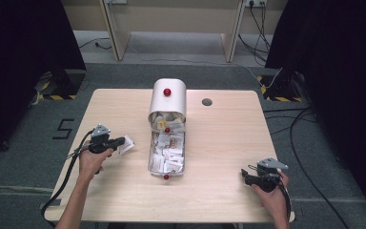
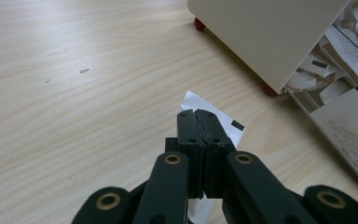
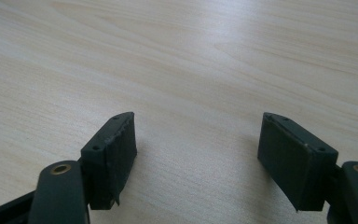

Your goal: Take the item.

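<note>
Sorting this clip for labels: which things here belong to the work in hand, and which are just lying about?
In the job:
- left tool, shut on a white paper slip
- cream box with its clear tray of paper slips

Lying about:
- right tool, open over bare table
- round hole in the tabletop
- cables on the floor

Your only obstacle is the box standing mid-table, its open tray of packets reaching toward you. Left and right of it you have bare wood for either claw. The small hole lies flush behind, blocking nothing.
</note>
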